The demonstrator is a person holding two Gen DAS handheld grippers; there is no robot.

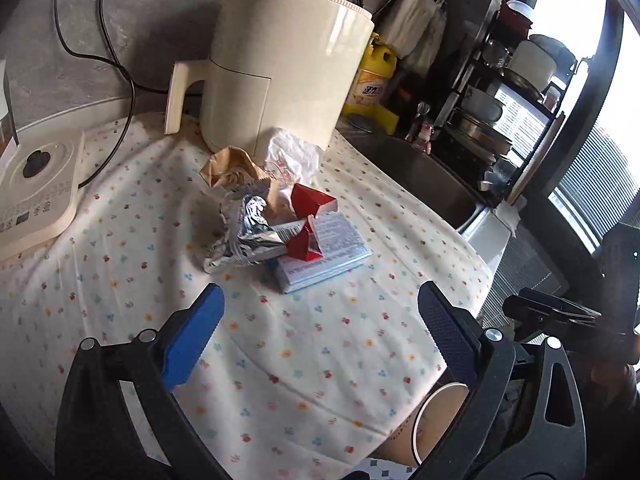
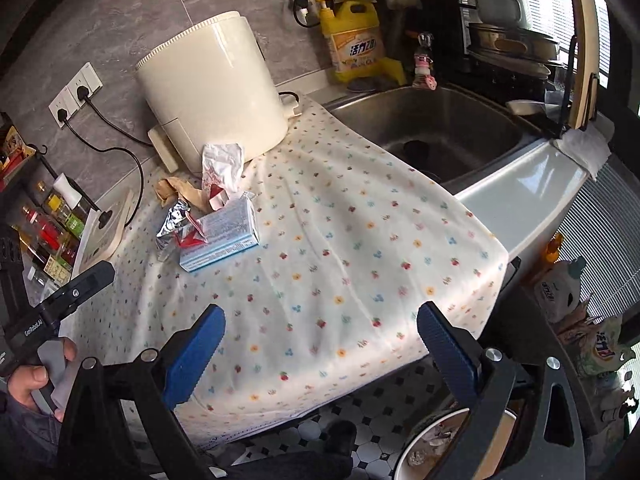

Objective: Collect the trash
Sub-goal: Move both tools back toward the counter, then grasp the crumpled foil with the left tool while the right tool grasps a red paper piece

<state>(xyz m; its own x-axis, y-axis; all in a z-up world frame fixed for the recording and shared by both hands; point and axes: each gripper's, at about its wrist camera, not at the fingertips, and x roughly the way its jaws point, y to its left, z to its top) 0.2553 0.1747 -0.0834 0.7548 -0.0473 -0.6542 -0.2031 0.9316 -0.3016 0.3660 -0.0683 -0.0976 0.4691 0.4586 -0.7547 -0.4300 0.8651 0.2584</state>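
A flower-print cloth [image 1: 280, 360] covers the desk, with a cream air fryer [image 1: 280, 60] by the grey wall, a steel sink [image 2: 440, 128] to the right and yellow detergent [image 2: 354, 40] behind it. The trash pile [image 1: 276, 216] of foil, brown paper, red carton scraps and a blue box lies mid-cloth before the fryer. It sits well ahead of both the left gripper [image 1: 320, 344] and right gripper [image 2: 320, 348], whose fingers stand apart, empty.

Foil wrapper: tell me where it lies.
The crumpled foil wrapper lies on the floral cloth, in both views left of the blue-white box, before the brown paper.
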